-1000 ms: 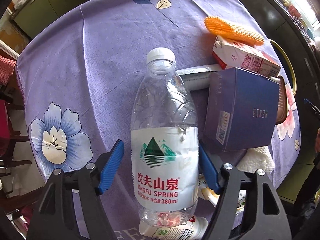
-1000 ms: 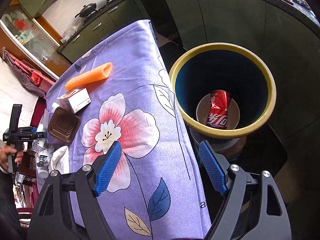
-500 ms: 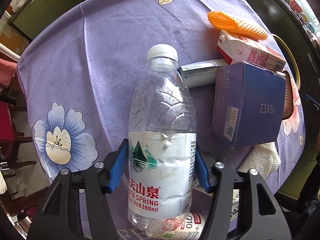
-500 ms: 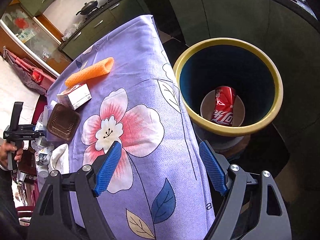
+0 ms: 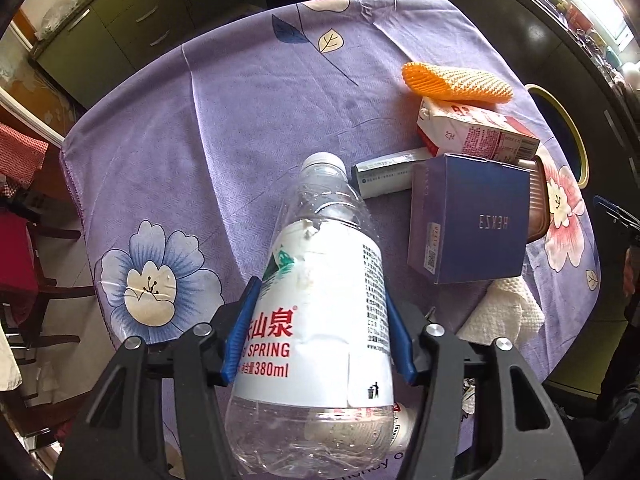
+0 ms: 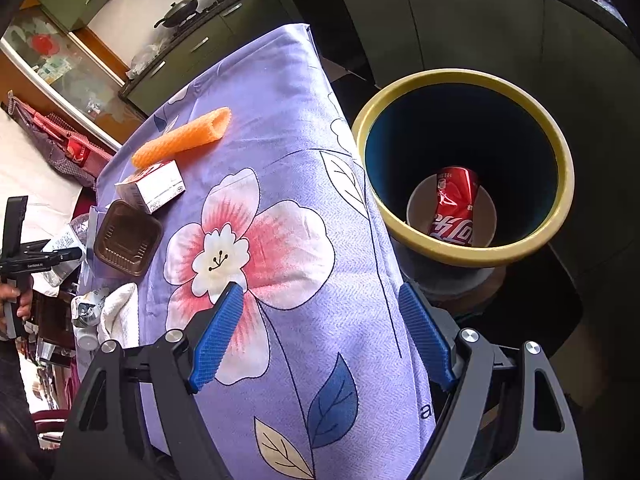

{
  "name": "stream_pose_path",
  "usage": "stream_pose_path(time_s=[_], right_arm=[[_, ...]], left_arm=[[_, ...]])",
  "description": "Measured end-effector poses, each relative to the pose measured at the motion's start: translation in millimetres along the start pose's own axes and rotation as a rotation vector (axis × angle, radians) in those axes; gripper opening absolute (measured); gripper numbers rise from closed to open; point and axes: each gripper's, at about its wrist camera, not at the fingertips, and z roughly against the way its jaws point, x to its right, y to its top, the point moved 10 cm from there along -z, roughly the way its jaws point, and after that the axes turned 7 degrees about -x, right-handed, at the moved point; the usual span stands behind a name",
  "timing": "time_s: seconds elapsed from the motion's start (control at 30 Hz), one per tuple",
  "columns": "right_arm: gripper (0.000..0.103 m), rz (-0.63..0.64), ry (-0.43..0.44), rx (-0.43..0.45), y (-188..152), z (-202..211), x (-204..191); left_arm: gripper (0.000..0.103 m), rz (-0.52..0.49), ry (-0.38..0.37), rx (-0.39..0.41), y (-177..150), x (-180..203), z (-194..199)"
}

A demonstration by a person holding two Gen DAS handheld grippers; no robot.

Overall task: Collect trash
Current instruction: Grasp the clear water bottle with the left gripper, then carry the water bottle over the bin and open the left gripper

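Observation:
My left gripper (image 5: 320, 332) is shut on an empty clear water bottle (image 5: 320, 300) with a white label, held tilted above the purple flowered tablecloth (image 5: 248, 128). On the table lie an orange foam net (image 5: 456, 82), a white and red carton (image 5: 476, 134), a blue box (image 5: 476, 220), a long grey-white box (image 5: 384, 174) and a crumpled paper towel (image 5: 504, 312). My right gripper (image 6: 320, 336) is open and empty above the table's edge. Beside it stands a yellow-rimmed bin (image 6: 556, 148) holding a red can (image 6: 456, 204).
A brown plastic tray (image 6: 128, 238) lies by the carton (image 6: 150, 186) and the foam net (image 6: 184, 136). A small bottle (image 5: 400, 424) lies under the held one. Dark cabinets (image 6: 460, 20) run behind the bin; red chairs (image 5: 16, 248) stand left of the table.
My left gripper closed on the water bottle and lifted it, tilting and turning it so the label's back shows. My right gripper drifted slightly, still open.

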Motion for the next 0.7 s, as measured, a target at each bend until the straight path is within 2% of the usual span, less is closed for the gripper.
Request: stream_pose_path(time_s=[0.27,0.43,0.57,0.7], right_arm=[[0.079,-0.001,0.006,0.003,0,0,1],[0.079,-0.003,0.010,0.017,0,6,2],[0.079,-0.012,0.005,0.058,0,22,10],[0.079,-0.037,-0.009,0.102,-2,40,27]], left_arm=[[0.055,-0.025,0.007,0.047,8,14,20],[0.055,-0.062,0.005,0.108,16,32,52],[0.055,-0.129,-0.006,0.170,29,64,84],[0.055,-0.231,-0.045,0.211,50,120,104]])
